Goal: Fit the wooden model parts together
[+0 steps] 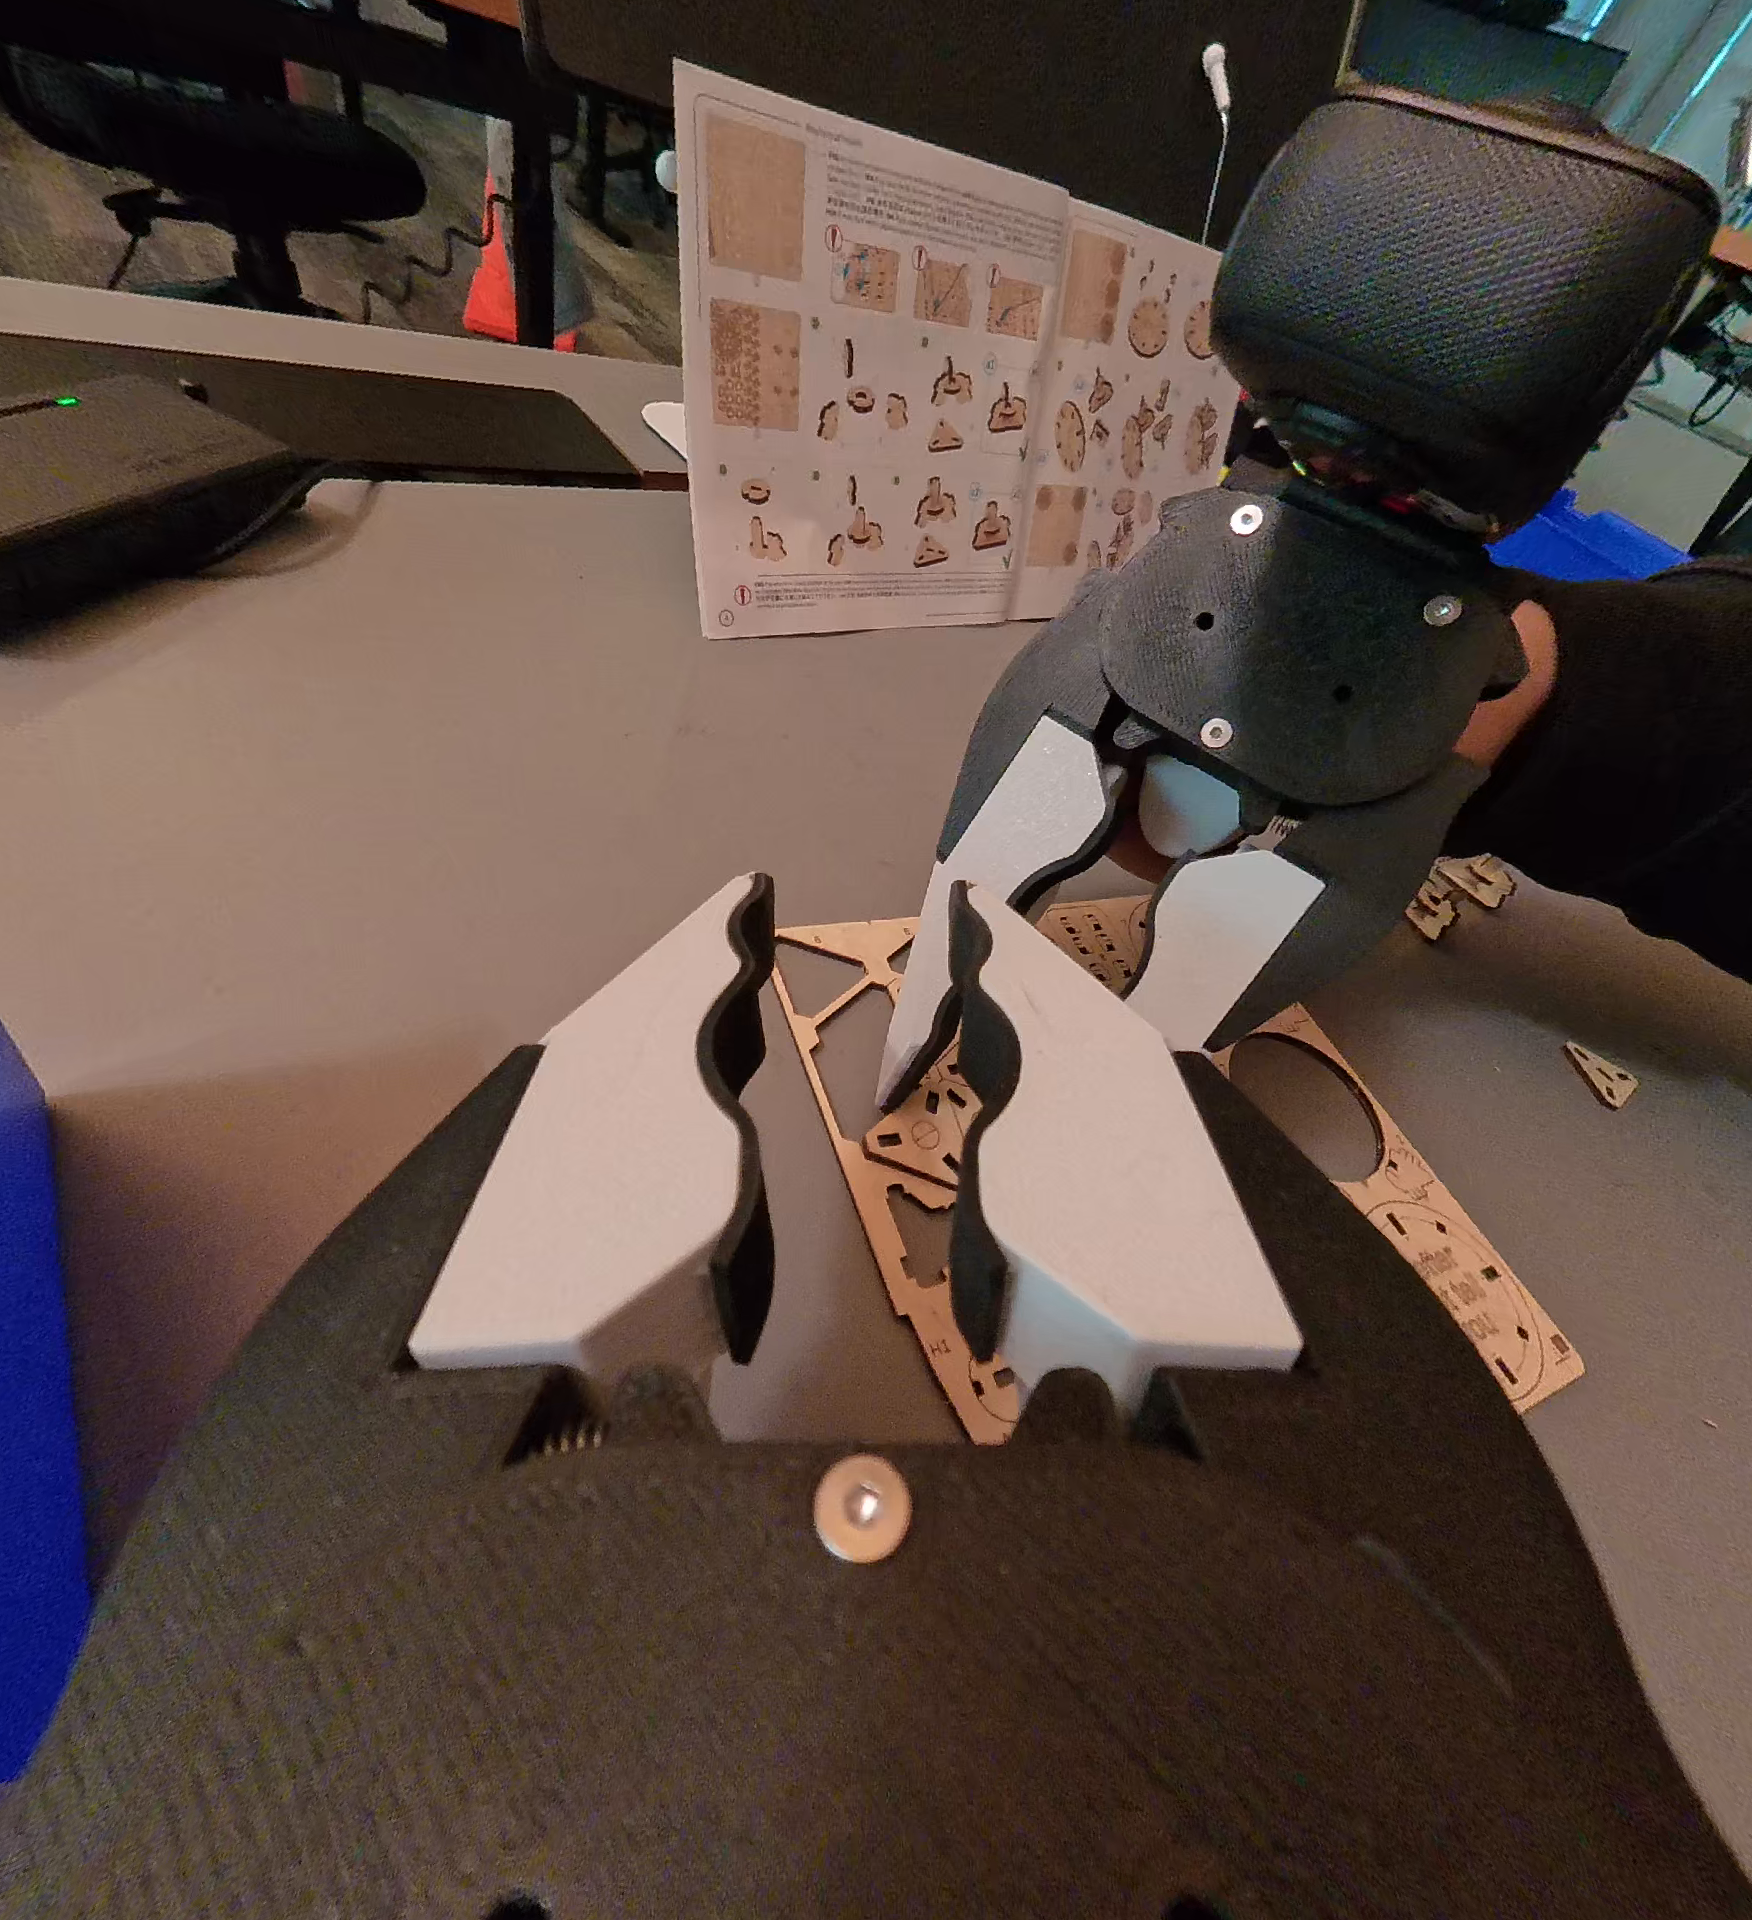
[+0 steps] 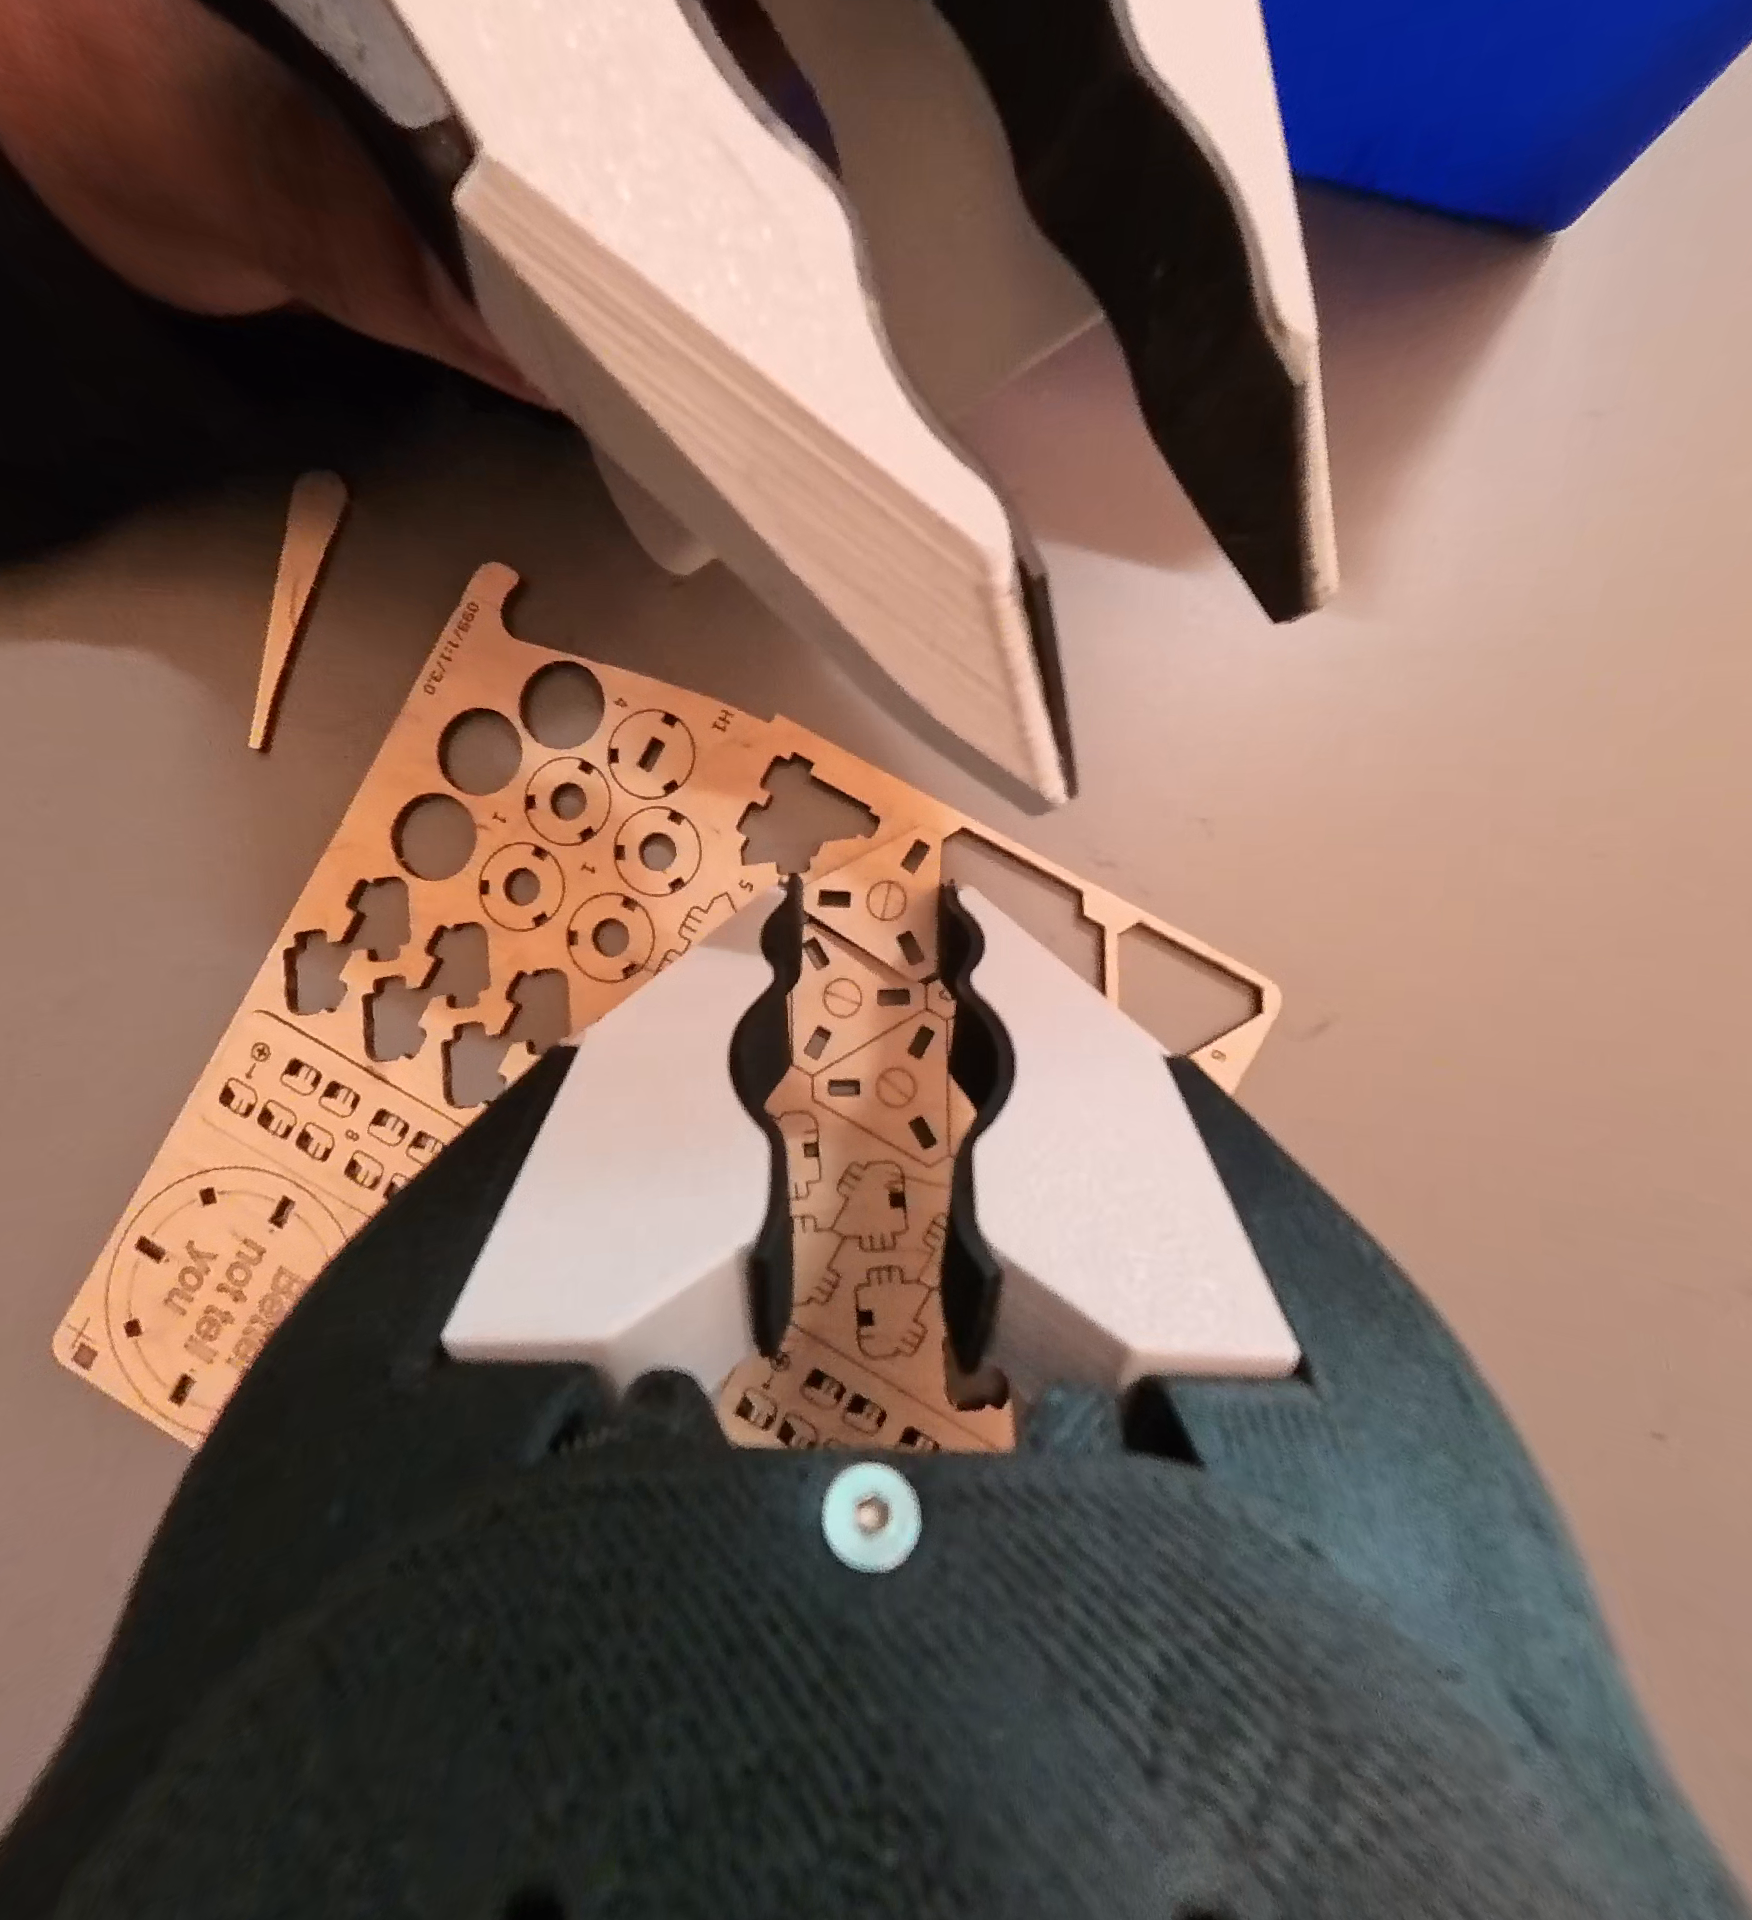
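Two grippers' wavy-padded fingers [image 2: 965, 935] parted, over laser-cut plywood sheet [image 2: 539, 894]

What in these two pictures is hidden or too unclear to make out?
- Wooden sheet: its near part is hidden under the right gripper in the right wrist view.
- Booklet: its right page is covered by the right gripper in the left wrist view.
- Left gripper: blurred in the right wrist view.

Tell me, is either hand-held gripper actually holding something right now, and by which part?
No. The left hand-held gripper and the right hand-held gripper both stand open over the laser-cut wooden sheet on the grey table; nothing sits between their pads.
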`<action>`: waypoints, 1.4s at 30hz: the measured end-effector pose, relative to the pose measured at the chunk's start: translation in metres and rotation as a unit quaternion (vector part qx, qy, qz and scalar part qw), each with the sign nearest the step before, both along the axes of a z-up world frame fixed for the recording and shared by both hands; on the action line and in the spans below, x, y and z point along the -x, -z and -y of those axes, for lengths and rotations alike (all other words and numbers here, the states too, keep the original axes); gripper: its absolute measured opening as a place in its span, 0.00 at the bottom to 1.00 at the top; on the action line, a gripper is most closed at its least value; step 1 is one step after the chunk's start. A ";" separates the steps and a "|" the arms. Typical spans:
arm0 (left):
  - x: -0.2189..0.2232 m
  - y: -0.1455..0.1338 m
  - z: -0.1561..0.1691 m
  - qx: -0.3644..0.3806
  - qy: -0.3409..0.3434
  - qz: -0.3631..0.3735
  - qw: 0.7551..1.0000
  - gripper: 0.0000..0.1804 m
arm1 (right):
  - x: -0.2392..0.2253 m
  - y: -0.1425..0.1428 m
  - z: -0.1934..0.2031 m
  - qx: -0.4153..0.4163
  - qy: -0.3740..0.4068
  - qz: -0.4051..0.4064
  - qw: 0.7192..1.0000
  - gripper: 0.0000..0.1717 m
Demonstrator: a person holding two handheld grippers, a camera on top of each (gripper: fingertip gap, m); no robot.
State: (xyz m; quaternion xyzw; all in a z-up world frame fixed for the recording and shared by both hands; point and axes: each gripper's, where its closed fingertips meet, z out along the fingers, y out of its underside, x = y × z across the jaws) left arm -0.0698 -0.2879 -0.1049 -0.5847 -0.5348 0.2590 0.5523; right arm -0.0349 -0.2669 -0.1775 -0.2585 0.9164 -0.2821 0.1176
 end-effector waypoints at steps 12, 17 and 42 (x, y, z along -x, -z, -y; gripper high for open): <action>0.000 0.001 0.000 0.000 0.000 0.001 1.000 0.18 | 0.002 0.001 -0.003 -0.006 -0.001 -0.003 1.000 0.15; 0.000 0.001 0.000 0.001 0.000 0.002 1.000 0.18 | 0.003 0.001 -0.002 -0.004 -0.001 -0.005 1.000 0.14; 0.001 0.004 0.000 0.002 0.002 0.010 1.000 0.18 | -0.001 0.002 -0.005 -0.008 -0.044 0.025 0.999 0.16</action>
